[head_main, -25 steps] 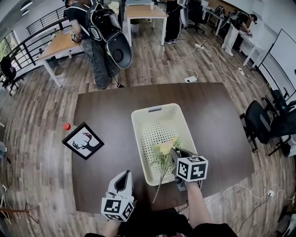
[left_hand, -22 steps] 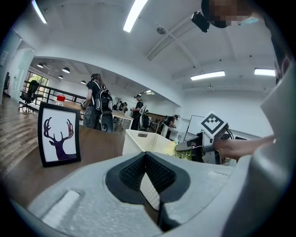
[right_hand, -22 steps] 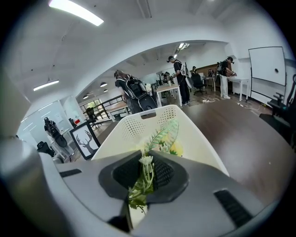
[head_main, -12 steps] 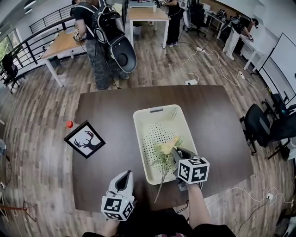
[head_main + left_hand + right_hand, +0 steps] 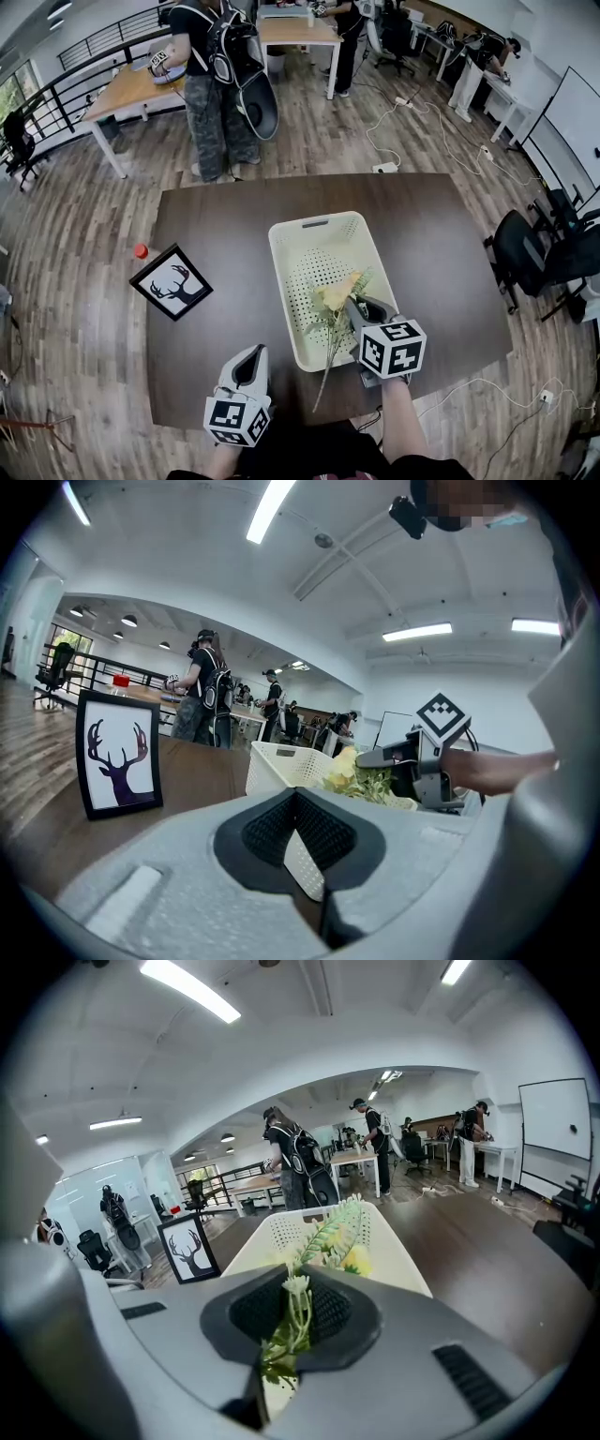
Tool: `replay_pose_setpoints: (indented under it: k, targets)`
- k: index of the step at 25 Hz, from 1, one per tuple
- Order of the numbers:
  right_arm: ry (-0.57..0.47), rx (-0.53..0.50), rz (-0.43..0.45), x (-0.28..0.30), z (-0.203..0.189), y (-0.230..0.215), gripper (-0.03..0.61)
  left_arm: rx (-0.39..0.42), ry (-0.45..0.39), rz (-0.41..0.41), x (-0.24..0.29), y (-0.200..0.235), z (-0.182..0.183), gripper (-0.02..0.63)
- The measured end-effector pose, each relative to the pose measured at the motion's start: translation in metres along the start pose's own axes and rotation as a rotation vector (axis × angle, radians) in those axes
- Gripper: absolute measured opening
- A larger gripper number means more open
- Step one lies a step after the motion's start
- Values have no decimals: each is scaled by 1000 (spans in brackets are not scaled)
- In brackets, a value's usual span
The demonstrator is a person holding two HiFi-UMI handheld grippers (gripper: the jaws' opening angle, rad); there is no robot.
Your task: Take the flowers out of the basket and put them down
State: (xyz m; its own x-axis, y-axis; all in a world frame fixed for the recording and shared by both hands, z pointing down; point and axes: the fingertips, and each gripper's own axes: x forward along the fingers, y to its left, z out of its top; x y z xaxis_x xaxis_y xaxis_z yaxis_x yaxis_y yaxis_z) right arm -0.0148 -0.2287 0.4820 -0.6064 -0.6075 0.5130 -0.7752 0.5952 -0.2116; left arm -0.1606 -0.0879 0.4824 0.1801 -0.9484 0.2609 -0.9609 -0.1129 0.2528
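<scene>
The dark counter (image 5: 441,253) is carrying a white perforated basket (image 5: 317,223), which is sitting at its middle and reaching toward the near edge. A framed deer picture (image 5: 170,284) is standing near the left edge.

The flowers (image 5: 336,298), a yellow bloom with green sprigs, are hanging over the basket's near right part. Their stem is trailing across the near rim toward the counter's near edge.

The step in hand looks like lifting the bunch clear. To do it well, the bunch probably needs raising until stem and leaves are passing above the rim without snagging. It then needs carrying to bare counter, likely toward the right edge, and lowering before the grip loosens.

The right tongs (image 5: 292,1312) are nearly pressed together and pinching the thin green stems. The left tongs (image 5: 298,829) are pressed together on nothing, hovering over the near edge, well apart from the basket.
</scene>
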Motion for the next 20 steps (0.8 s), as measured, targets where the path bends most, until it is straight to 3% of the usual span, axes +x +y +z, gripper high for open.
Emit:
replay_pose_setpoints:
  k: [11, 20]
  targets:
    - [-128, -79, 20, -34, 40, 17, 38, 10, -11, -16, -5, -8, 1, 3]
    - [-175, -118, -1, -55, 48, 18, 38, 19, -36, -41, -9, -20, 7, 3]
